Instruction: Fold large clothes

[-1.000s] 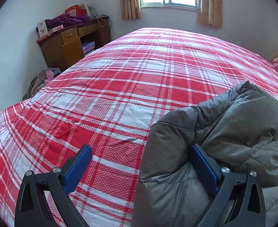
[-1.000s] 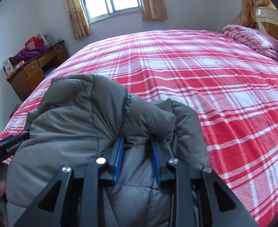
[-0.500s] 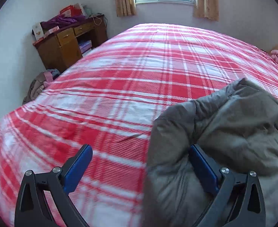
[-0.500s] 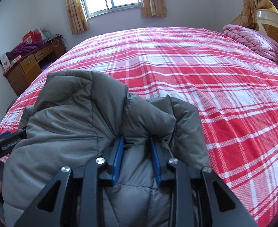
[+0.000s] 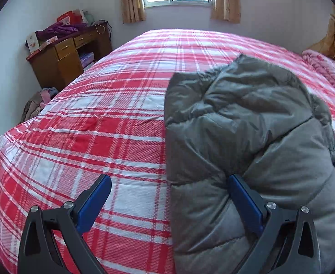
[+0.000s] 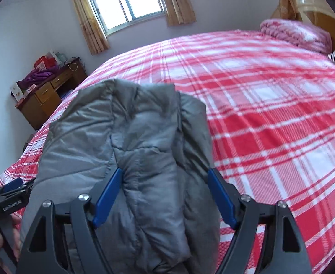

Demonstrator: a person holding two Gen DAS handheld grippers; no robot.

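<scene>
A grey puffer jacket [image 5: 247, 123] lies folded in a bundle on the red and white plaid bed [image 5: 99, 125]. My left gripper [image 5: 169, 203] is open at the jacket's left edge; its right finger presses into the padding and its left finger is over the bedspread. In the right wrist view the jacket [image 6: 135, 141] lies between the fingers of my right gripper [image 6: 165, 196], which is open wide and holds nothing. The left gripper [image 6: 12, 191] shows at the far left of that view.
A wooden desk [image 5: 62, 57] with boxes and purple clothes stands against the left wall. A pile of clothes [image 5: 37, 102] lies on the floor beside the bed. A pink blanket [image 6: 297, 34] and headboard are at the far right. A window is beyond the bed.
My right gripper has opened and let go of the jacket fold it was clamping. The jacket has settled flatter on the bed. Both grippers have drawn back and up a little.
</scene>
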